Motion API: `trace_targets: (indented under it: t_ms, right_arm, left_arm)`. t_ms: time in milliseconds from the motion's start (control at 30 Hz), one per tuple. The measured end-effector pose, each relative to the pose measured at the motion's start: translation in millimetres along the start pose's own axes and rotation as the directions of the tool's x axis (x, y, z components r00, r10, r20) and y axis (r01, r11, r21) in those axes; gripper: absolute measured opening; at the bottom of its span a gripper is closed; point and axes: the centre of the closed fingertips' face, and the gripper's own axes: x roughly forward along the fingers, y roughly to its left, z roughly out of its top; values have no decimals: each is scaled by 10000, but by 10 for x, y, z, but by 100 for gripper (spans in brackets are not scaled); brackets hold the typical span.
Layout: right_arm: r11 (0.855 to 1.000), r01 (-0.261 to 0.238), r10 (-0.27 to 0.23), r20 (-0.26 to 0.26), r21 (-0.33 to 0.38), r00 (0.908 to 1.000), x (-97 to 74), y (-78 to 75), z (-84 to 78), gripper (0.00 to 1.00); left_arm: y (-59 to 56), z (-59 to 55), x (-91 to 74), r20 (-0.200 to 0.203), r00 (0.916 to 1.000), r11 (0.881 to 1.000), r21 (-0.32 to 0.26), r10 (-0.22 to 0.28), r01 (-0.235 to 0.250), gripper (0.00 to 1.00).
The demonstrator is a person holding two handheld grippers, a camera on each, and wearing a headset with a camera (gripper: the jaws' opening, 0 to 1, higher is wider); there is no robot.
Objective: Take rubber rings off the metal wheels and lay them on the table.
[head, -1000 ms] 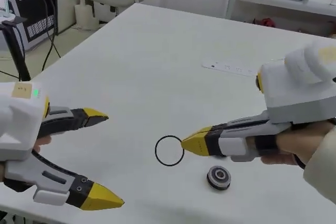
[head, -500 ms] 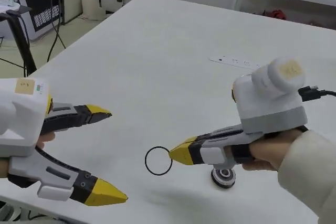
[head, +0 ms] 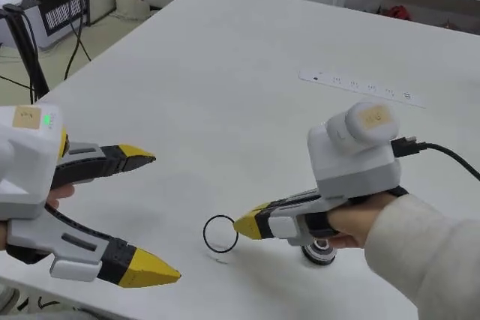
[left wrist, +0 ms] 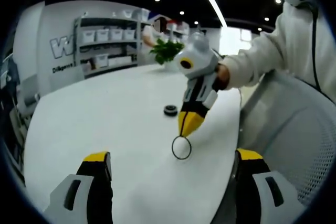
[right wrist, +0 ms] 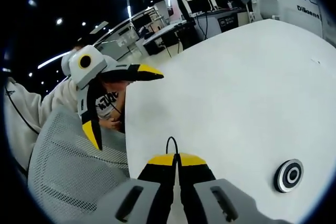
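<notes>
My right gripper [head: 238, 225] is shut on a thin black rubber ring [head: 205, 234], which hangs from its yellow tips just over the white table [head: 247, 95]. In the right gripper view the ring [right wrist: 171, 141] rises edge-on from the closed tips [right wrist: 177, 157]. A metal wheel [head: 319, 252] with a dark rim lies flat on the table, partly behind the right hand; it also lies at the lower right [right wrist: 289, 174]. My left gripper [head: 165, 216] stands wide open to the left of the ring, holding nothing. The left gripper view faces the ring [left wrist: 172, 148], right gripper [left wrist: 185, 129] and wheel [left wrist: 170, 110].
A white power strip [head: 360, 88] lies farther back on the table. The table's near edge [head: 187, 306] runs just below the left gripper. A cable [head: 450, 157] trails from the right gripper. Chairs and shelves stand beyond the table.
The head camera has tilted down and shifted. My right gripper has carried the ring a little leftward, away from the wheel, and rolled more upright. The left gripper stays open in place.
</notes>
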Motion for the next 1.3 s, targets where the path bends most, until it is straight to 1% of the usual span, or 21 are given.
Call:
trace_targets:
  t_ms: [233, 433, 500, 633, 767, 867, 1033, 1100, 1133, 1200, 1267, 1300]
  right_arm:
    - [9983, 580, -578, -120, 93, 9983, 43, -144, -97, 0]
    - [9956, 932, -932, -206, -17, 9954, 60, -221, -153, 0]
    - [9954, 956, -958, -239, -88, 9951, 63, -233, -163, 0]
    - [9939, 1081, -1084, -142, -202, 9940, 21, -263, -139, 1]
    - [9928, 1176, -1174, 99, -243, 9930, -74, -293, -72, 5]
    - [9913, 1277, -1267, 318, -331, 9914, -178, -309, -9, 5]
    - [9890, 1415, -1382, 697, -434, 9879, -406, -332, 80, 6]
    - [9868, 1541, -1494, 887, -490, 9848, -533, -347, 103, 6]
    - [9867, 1551, -1502, 921, -487, 9844, -554, -348, 106, 6]
    - [9865, 1552, -1489, 1087, -515, 9829, -658, -340, 118, 8]
    - [9846, 1569, -1462, 1287, -772, 9808, -770, -316, 119, 10]
    - [9837, 1589, -1455, 1464, -843, 9785, -831, -311, 127, 11]
  left_arm:
    - [-7, -16, -4, 10, 10000, 10000, -82, 2, -2, 98]
    - [-3, -20, -17, 6, 10000, 9999, -108, 41, -41, 98]
    - [7, -16, -27, 18, 10000, 9999, -118, 86, -86, 98]
    - [16, 3, -55, 56, 9999, 9998, -125, 150, -149, 98]
    - [25, 30, -94, 82, 9996, 9996, -77, 258, -257, 98]
    - [26, 59, -118, 135, 9994, 9994, -83, 325, -323, 98]
    - [25, 101, -137, 139, 9992, 9993, 28, 362, -363, 98]
    - [33, 133, -140, 195, 9991, 9993, 51, 375, -376, 98]
    - [37, 157, -139, 230, 9990, 9993, 66, 373, -375, 98]
    - [39, 196, -136, 290, 9989, 9993, 97, 366, -369, 98]
    - [40, 252, -132, 373, 9987, 9993, 162, 342, -349, 98]
    - [39, 282, -129, 417, 9986, 9993, 195, 317, -325, 98]
